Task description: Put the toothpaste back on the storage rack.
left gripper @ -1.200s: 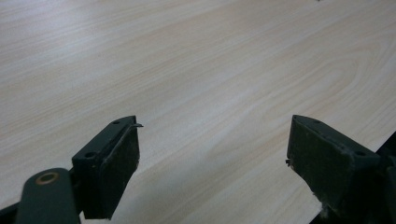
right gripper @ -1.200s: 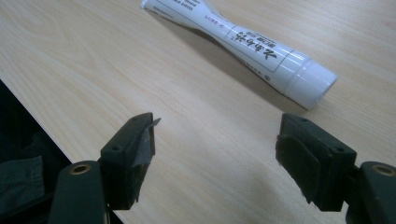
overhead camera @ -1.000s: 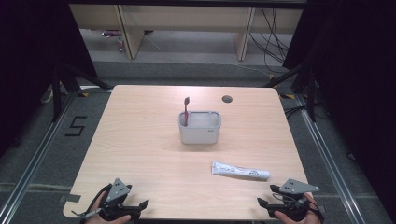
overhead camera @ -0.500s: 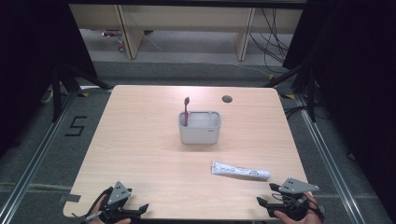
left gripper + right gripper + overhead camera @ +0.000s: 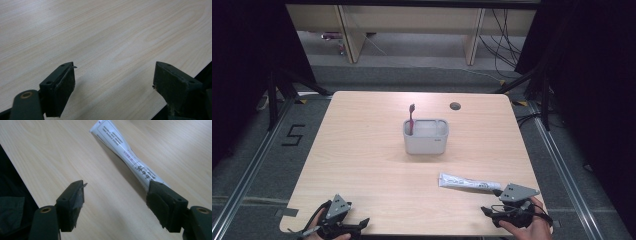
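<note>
Item: white squeezable toothpaste tube with printed label [image 5: 469, 182], lying flat on the light wood-grain tabletop [image 5: 362, 150], lower right of the high view. Its flat crimped end pointed toward the frame's centre; the narrower end lay just beside the right hand-held gripper [image 5: 492, 213]. In the right gripper view the tube [image 5: 125, 155] ran from the upper middle down toward the right jaw, its near end close by that jaw's tip and partly hidden behind it. Surface creased and pinched at mid-length, with black text panels and a line of red print; it appeared partly used.

Progress, as judged: barely begun. The tube was not yet grasped or lifted; approach, grip and carry all remained.

Right hand-held gripper [image 5: 115, 195]: released, nothing between the pads; the jaws had just narrowed a little while standing apart over bare wood.

Left hand-held gripper [image 5: 357, 224]: lower left of the high view, at the near edge of the tabletop, released. In the left gripper view [image 5: 113, 77] its jaws stood wide over bare wood.

Associated items: pale grey rectangular plastic holder [image 5: 426, 137] at the centre of the high view, well apart from the tube; a dark red toothbrush [image 5: 411, 117] stood upright in its left compartment. A likely destination for the tube.
</note>
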Available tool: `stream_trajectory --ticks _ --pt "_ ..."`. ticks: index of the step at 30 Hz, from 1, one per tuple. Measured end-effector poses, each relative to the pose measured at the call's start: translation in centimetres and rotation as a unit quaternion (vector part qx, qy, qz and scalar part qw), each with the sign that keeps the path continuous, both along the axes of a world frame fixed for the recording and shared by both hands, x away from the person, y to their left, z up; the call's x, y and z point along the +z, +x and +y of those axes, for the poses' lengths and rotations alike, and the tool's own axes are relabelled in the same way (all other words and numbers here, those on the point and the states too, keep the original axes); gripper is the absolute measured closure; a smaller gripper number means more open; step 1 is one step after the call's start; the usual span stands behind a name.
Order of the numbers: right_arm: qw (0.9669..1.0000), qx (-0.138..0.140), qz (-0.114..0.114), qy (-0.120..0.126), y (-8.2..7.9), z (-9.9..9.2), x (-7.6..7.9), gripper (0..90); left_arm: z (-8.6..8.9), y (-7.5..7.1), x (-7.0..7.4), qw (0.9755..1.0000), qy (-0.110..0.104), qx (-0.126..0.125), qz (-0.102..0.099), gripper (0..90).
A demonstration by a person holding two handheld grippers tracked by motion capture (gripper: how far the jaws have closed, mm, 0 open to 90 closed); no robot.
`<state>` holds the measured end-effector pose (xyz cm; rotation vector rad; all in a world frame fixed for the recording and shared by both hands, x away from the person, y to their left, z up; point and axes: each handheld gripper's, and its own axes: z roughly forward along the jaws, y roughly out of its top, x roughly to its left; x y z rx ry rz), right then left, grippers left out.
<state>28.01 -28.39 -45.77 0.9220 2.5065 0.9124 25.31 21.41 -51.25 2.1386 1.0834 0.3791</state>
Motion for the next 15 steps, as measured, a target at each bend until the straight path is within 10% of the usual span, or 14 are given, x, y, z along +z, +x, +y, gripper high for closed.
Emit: stream_trajectory --ticks 15 --pt "0.9964 0.046 0.001 -0.071 3.6 2.0 0.1 36.2 -0.2 0.0 -0.1 1.0000 0.005 -0.007 0.003 17.2"
